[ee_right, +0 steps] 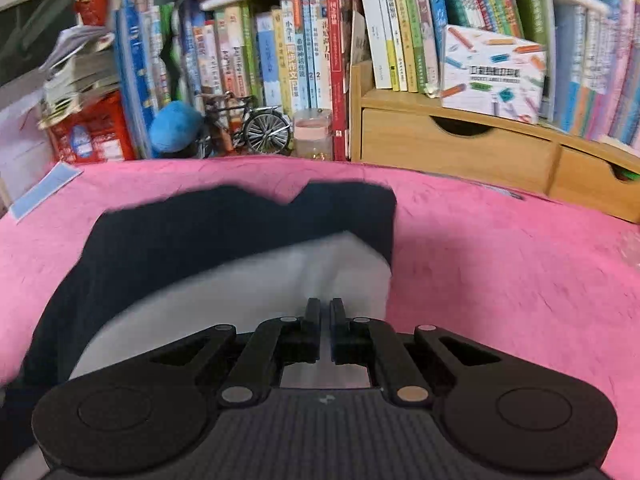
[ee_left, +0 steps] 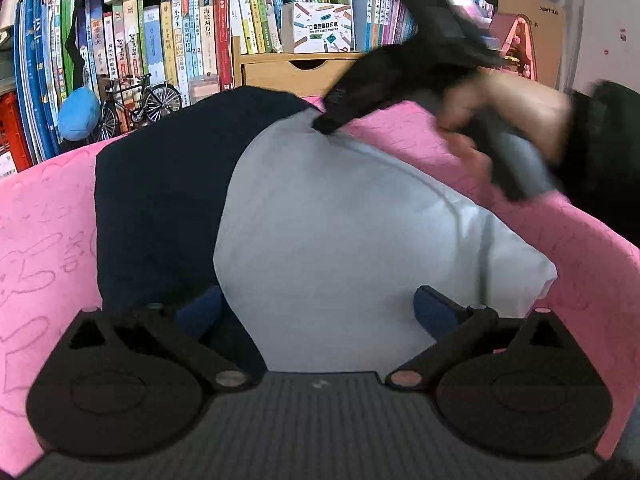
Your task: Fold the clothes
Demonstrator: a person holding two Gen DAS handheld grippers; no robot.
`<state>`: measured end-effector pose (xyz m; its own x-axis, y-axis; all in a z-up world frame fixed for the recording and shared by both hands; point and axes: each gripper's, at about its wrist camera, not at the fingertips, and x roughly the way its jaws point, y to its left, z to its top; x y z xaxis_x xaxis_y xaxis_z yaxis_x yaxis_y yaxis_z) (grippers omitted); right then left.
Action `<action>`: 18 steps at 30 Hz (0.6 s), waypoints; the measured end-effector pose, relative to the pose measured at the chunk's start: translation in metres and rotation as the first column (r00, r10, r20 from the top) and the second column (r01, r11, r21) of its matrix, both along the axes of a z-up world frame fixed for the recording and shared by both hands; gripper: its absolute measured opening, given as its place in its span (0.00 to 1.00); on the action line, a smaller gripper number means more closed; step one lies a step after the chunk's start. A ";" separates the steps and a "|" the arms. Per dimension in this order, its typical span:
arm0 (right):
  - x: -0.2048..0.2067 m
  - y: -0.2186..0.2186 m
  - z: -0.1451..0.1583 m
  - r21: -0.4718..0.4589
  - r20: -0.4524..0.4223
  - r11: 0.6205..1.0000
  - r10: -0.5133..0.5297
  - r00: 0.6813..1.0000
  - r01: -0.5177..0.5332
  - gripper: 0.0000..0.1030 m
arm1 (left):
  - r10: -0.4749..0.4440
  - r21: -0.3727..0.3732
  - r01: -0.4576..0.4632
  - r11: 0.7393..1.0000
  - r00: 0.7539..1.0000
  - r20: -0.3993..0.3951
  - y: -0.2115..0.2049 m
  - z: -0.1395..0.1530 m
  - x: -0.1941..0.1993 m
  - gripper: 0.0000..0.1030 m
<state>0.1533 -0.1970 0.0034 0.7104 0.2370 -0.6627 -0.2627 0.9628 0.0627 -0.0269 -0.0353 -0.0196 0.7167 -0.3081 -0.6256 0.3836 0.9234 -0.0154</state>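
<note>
- Worktop (ee_right: 500, 264): covered by a pink cloth bearing faint line drawings.
- Garment (ee_left: 320, 240): navy and pale grey, lying flat on the cloth.
- Blue card (ee_right: 44, 194): at the cloth's far left edge.

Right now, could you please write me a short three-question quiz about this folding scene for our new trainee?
1. True or false: the left gripper has its jaws spread wide over the garment.
2. Which colour is the cloth under the garment? A green, B pink, C white.
3. Fill in: the right gripper is ____ on the garment's pale fabric.

Key
1. True; nothing is pinched between its pads.
2. B.
3. Shut; a fold of pale fabric rises between its closed fingers.
</note>
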 end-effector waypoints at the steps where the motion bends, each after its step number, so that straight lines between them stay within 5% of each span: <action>1: 0.018 -0.002 -0.003 -0.004 -0.015 0.999 -0.035 0.999 0.035 0.06 | -0.001 -0.003 0.001 1.000 1.000 0.000 0.001 0.001 0.001 1.00; 4: 0.061 -0.014 -0.014 0.071 -0.072 0.993 -0.092 0.993 0.097 0.00 | -0.003 -0.016 0.003 1.000 1.000 -0.001 0.002 0.002 0.002 1.00; 7: 0.079 -0.014 -0.022 0.049 -0.053 0.991 -0.124 0.991 0.126 0.00 | -0.004 -0.025 0.004 1.000 1.000 0.000 0.003 0.003 0.003 1.00; 9: 0.076 -0.018 -0.019 0.089 -0.064 0.987 -0.131 0.989 0.136 0.07 | -0.004 -0.031 0.004 1.000 1.000 0.001 0.004 0.004 0.002 1.00; 14: -0.010 -0.035 0.016 0.231 0.124 0.972 0.020 0.992 -0.048 0.10 | -0.004 -0.040 0.004 0.999 1.000 0.003 0.004 0.005 0.002 1.00; 18: -0.069 -0.013 0.020 0.212 0.114 0.950 0.209 0.971 -0.229 0.10 | -0.003 -0.045 0.004 0.999 1.000 0.004 0.004 0.004 0.002 1.00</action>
<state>0.0847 -0.2096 0.0231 0.6784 0.5268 -0.5120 -0.4796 0.8456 0.2346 -0.0248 -0.0317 -0.0155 0.7179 -0.3385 -0.6083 0.3869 0.9204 -0.0556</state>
